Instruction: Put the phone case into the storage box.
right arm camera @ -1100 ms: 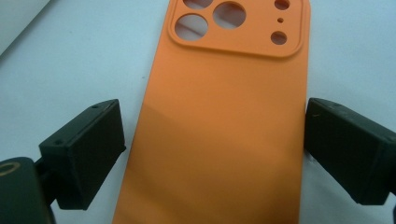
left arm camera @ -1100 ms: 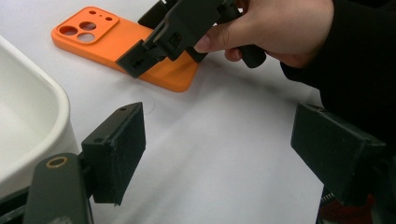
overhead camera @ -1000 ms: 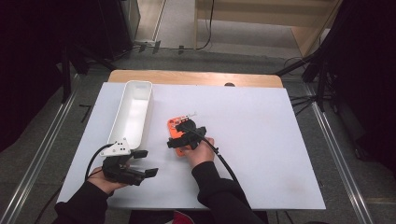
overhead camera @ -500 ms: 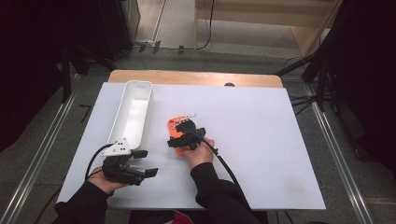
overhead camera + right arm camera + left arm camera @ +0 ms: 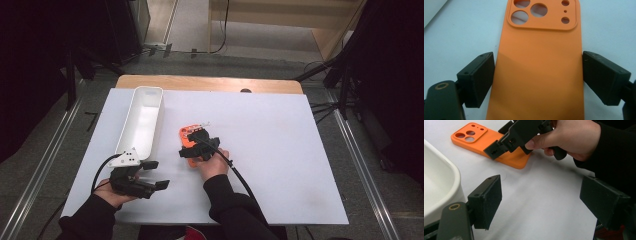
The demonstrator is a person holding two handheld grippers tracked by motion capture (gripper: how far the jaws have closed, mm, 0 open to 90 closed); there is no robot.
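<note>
An orange phone case (image 5: 187,132) lies back up on the white table, its camera cut-outs at the far end (image 5: 539,50). My right gripper (image 5: 192,142) is over its near half, and its jaws have just been closing. The two pads (image 5: 480,80) now touch the case's long edges, with the case between them. In the left gripper view the case (image 5: 486,142) and the right gripper (image 5: 499,147) sit ahead, with a hand around the handle. My left gripper (image 5: 157,175) rests near the front left of the table. Its jaws (image 5: 540,200) stand wide apart with bare table between them.
A long white tray (image 5: 125,140) stands left of the case, running from the left gripper toward the far edge; its rounded corner (image 5: 439,185) is just beside the left jaw. White table (image 5: 280,150) stretches to the right. A wooden strip (image 5: 210,82) borders the far edge.
The right gripper's jaws have drawn in slightly around the case. Both hands and the case stay where they were.
</note>
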